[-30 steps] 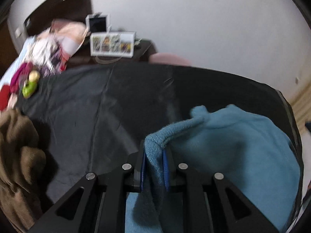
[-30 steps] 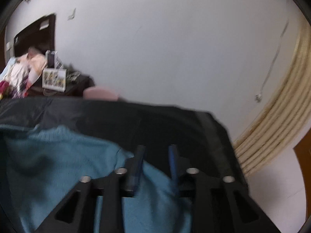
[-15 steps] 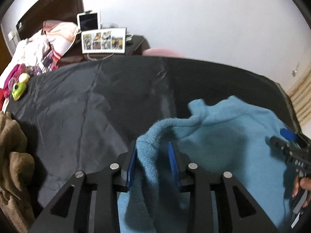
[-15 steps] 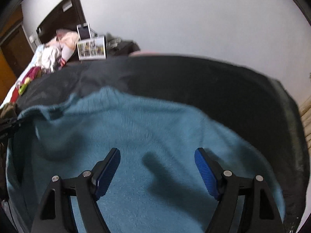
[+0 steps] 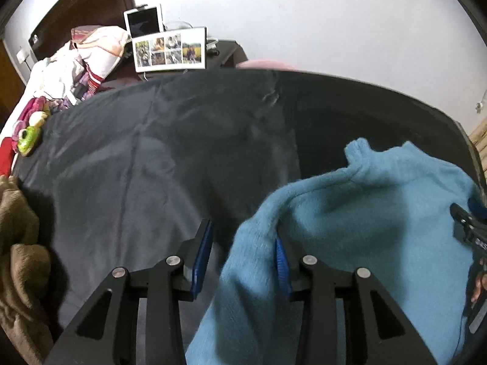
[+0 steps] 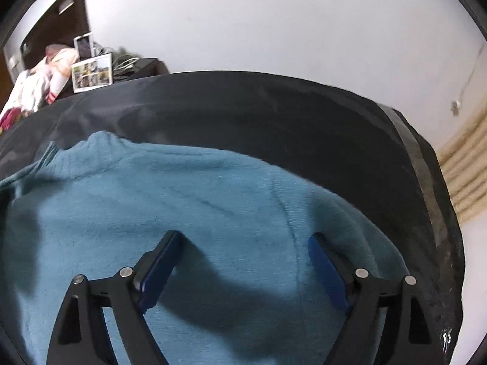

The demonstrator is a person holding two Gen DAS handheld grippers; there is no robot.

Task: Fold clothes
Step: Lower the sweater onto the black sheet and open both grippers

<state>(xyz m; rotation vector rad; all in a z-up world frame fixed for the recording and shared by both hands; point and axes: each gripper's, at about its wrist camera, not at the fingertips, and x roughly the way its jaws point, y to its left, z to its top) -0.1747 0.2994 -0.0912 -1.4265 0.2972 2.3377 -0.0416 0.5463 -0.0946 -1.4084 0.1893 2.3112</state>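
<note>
- A soft teal knitted sweater is seen spread over the right part of a bench covered in black cloth, with a small knitted tab pointing toward the far white wall
- The left claw is shown with its jaws apart, having just been opening; a raised fold at the sweater's left edge stands between the blue pads, brushing the right one while the left one is clear of it, so the fold is judged released
- The right claw is pictured with jaws spread wide, having just been opening, poised above flat knit with nothing gripped
- The garment's long side is seen running left to right across both views; its left edge lies nearest the left claw and its right edge nearest the right claw
- A crumpled brown fleece garment is left at the bench's left end, well apart from the sweater
</note>
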